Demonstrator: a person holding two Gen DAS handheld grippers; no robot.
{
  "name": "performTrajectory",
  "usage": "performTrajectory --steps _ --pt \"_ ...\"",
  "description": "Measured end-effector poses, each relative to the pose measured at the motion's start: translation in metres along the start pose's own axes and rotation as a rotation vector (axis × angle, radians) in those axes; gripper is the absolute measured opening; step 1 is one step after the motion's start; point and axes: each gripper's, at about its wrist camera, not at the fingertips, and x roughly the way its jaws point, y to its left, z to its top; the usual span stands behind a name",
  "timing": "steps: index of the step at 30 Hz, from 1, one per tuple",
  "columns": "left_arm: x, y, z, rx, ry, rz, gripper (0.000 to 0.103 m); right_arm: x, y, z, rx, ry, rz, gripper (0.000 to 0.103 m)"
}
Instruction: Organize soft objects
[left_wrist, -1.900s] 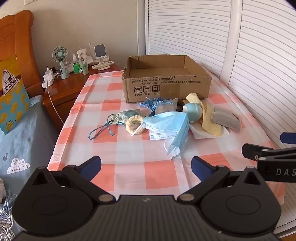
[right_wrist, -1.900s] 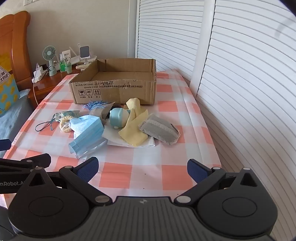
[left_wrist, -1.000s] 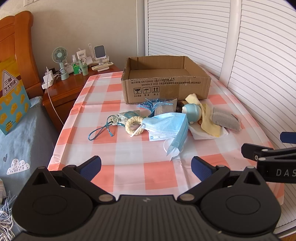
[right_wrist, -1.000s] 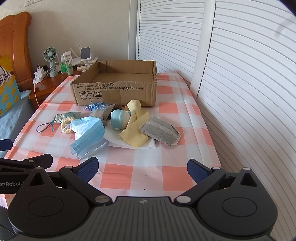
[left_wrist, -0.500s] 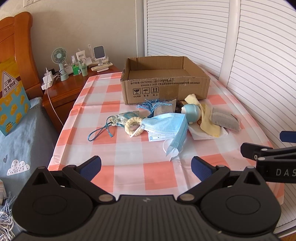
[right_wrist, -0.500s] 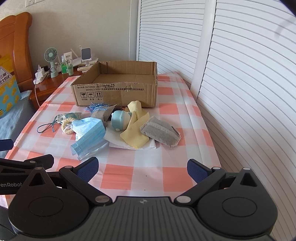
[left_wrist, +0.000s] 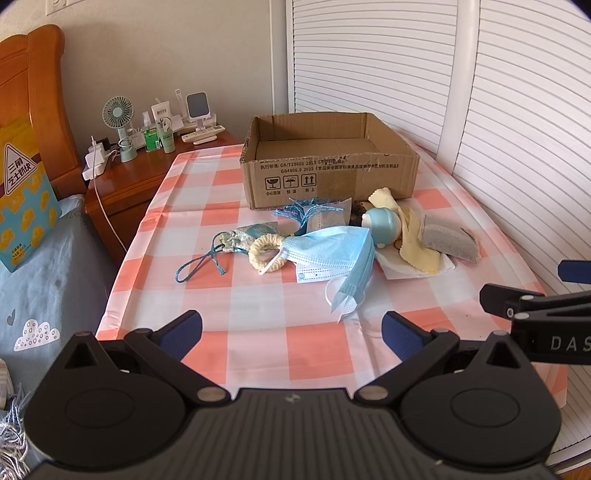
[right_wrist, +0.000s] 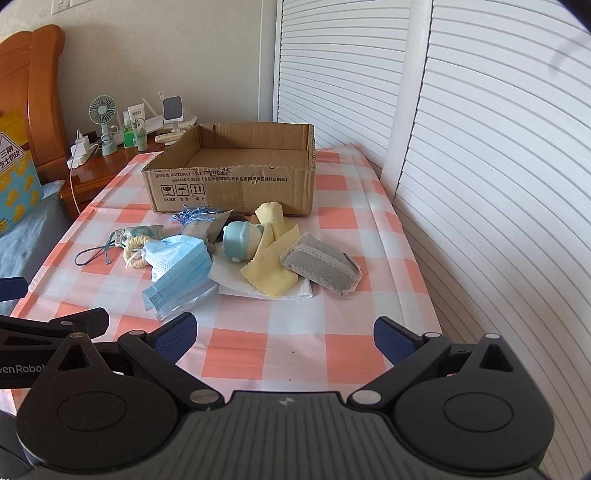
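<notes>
A pile of soft things lies on the checked tablecloth (left_wrist: 258, 343): blue face masks (left_wrist: 332, 251) (right_wrist: 181, 273), a cream ring (left_wrist: 266, 253), a drawstring pouch (left_wrist: 251, 234), a yellow cloth (right_wrist: 273, 266), a grey pad (right_wrist: 321, 264) (left_wrist: 447, 240) and a pale blue plush (right_wrist: 240, 242). An open cardboard box (left_wrist: 328, 166) (right_wrist: 236, 177), with nothing visible inside, stands behind them. My left gripper (left_wrist: 291, 330) and right gripper (right_wrist: 284, 334) are both open and empty, near the table's front edge, well short of the pile.
A wooden nightstand (left_wrist: 129, 181) with a small fan (left_wrist: 118, 114) and bottles stands at the back left. A bed (left_wrist: 44, 266) lies left of the table. White louvred doors (right_wrist: 480, 166) run along the right side.
Both grippers have drifted slightly; the pile and box sit a little differently in view. Nothing was grasped or moved.
</notes>
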Motion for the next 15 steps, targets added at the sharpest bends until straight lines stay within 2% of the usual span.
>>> performTrajectory --steps 15 --pt "0.0029 -0.0020 0.0014 0.006 0.006 -0.001 0.103 0.0015 -0.0003 -0.0001 0.000 -0.002 -0.001 0.103"
